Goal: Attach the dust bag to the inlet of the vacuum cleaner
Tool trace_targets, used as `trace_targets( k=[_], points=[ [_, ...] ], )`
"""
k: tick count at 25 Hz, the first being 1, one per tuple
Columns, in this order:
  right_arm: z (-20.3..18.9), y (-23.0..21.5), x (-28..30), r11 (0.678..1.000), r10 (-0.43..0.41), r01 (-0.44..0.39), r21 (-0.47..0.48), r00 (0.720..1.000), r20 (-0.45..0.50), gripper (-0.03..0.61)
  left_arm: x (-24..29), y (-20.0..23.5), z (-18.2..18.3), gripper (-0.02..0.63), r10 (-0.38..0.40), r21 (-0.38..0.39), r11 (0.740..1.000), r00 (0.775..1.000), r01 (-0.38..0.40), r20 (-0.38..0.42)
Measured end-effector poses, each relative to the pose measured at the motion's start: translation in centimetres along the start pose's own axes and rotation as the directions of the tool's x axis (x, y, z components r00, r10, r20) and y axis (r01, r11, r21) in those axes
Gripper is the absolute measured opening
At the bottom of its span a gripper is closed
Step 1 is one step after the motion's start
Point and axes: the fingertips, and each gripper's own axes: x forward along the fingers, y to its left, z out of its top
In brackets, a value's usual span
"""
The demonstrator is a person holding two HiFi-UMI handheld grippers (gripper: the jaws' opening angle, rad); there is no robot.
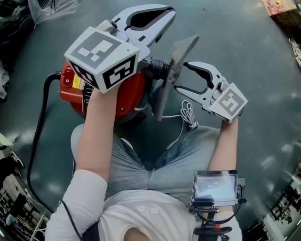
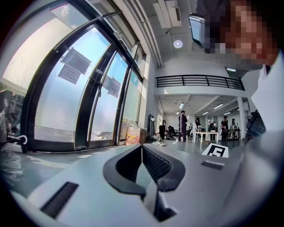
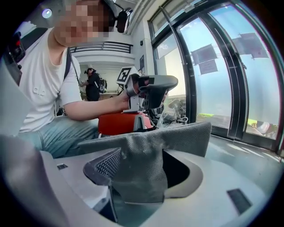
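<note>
1. L gripper: fingers closed tip to tip, nothing btw them. It hangs above the red vacuum cleaner, pointing away from the person.
2. R gripper: fingers spread wide. Grey dust bag cloth lies btw them, against one finger w/ a dark gap to the other, so not clamped.
3. Dust bag stands on edge, just right of the vac's black inlet fitting. Can't tell if it's seated there.
4. Vac sits on the floor in front of the person's lap. Black hose loops off left; white cord lies below the R gripper.
5. Room: bare floor right of & beyond the bag; box at top-right edge.
</note>
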Motion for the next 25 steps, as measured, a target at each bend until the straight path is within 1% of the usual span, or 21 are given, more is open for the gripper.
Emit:
trace_targets(
  k=[1,3,5,9,14,16,18,20,21,22,23,25],
  points=[
    [-0.2,0.3,0.4,1.000,0.005,-0.005,-0.007,1.000,-0.014,0.301,-0.1,0.0,0.1,0.017,-0.002,-0.001,1.000,1.000,0.002,0.004],
    [-0.2,0.8,1.7,0.998,0.017,-0.017,-0.052,1.000,-0.009,0.301,-0.4,0.0,0.6,0.016,-0.002,0.001,1.000,1.000,0.002,0.023],
    [-0.2,0.7,2.6,0.997,0.008,-0.009,-0.082,1.000,-0.009,0.301,-0.3,-0.1,0.9,0.015,-0.010,0.003,1.000,0.999,0.010,0.037],
    [0.7,0.5,3.6,0.995,-0.006,0.007,-0.095,1.000,0.012,0.301,-0.2,0.1,0.9,0.015,-0.013,0.012,1.000,0.999,0.012,0.043],
    [0.7,0.7,3.2,0.994,-0.018,0.017,-0.104,1.000,-0.016,0.301,-0.2,-0.1,1.0,0.015,-0.005,0.003,1.000,0.999,0.005,0.048],
    [0.5,0.5,2.3,0.996,-0.018,0.016,-0.093,1.000,-0.024,0.301,-0.2,-0.1,1.1,0.015,-0.004,0.006,1.000,0.999,0.004,0.047],
    [0.5,-0.2,1.0,0.997,-0.029,0.029,-0.066,1.000,0.004,0.300,-0.3,-0.1,0.9,0.015,-0.004,0.007,1.000,0.999,0.004,0.044],
    [1.3,-0.7,-0.1,0.998,-0.042,0.045,-0.037,0.997,0.069,0.299,-0.3,0.0,0.6,0.015,-0.002,0.007,1.000,0.999,0.002,0.039],
    [1.6,-0.7,-0.4,0.999,-0.039,0.042,-0.032,0.995,0.094,0.299,-0.3,0.0,0.5,0.015,-0.001,0.008,1.000,0.999,0.000,0.039],
    [1.7,-0.6,-0.4,0.999,-0.029,0.032,-0.035,0.995,0.099,0.299,-0.3,0.0,0.6,0.015,0.000,0.009,1.000,0.999,0.000,0.041],
    [1.4,-0.3,0.0,0.999,-0.015,0.018,-0.045,0.997,0.082,0.299,-0.4,0.0,0.7,0.015,-0.001,0.009,1.000,0.999,0.000,0.045],
    [0.5,0.5,1.1,0.998,0.005,-0.004,-0.069,1.000,0.014,0.299,-0.4,-0.1,1.0,0.017,-0.007,0.011,1.000,0.998,0.006,0.055]
  ],
)
